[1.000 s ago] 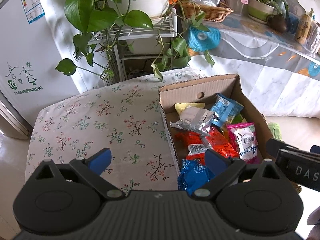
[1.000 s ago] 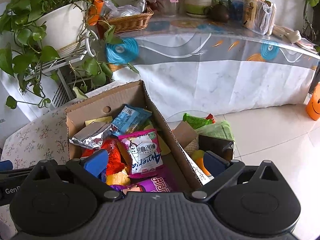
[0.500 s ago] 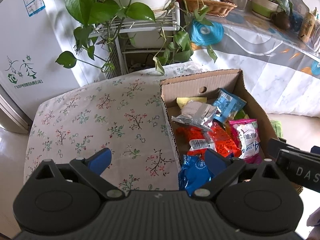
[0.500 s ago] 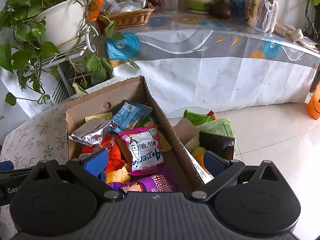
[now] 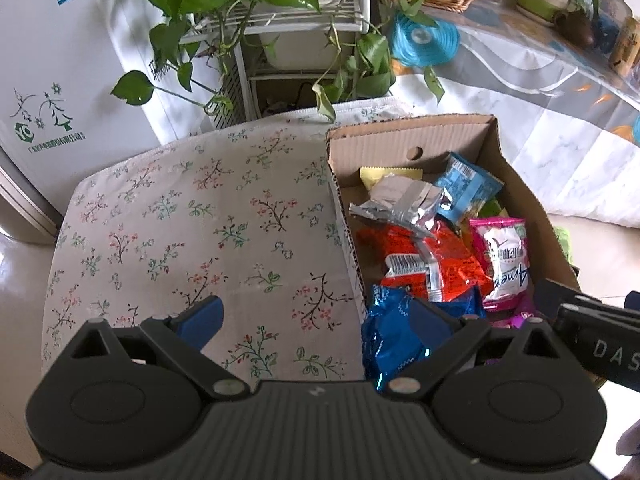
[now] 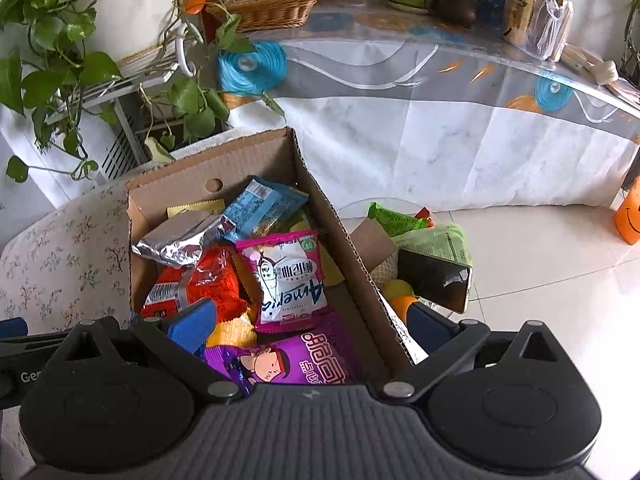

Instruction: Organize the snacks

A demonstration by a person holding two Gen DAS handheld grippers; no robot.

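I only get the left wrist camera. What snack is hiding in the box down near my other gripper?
Observer: A purple snack pack with a cartoon face lies at the near end of the cardboard box.
Operator: Is my right gripper holding anything?
Observer: No. The right gripper is open and empty, above that pack.
Operator: Is there stuff outside the box?
Observer: Yes, a dark phone sits just outside the box's right wall.
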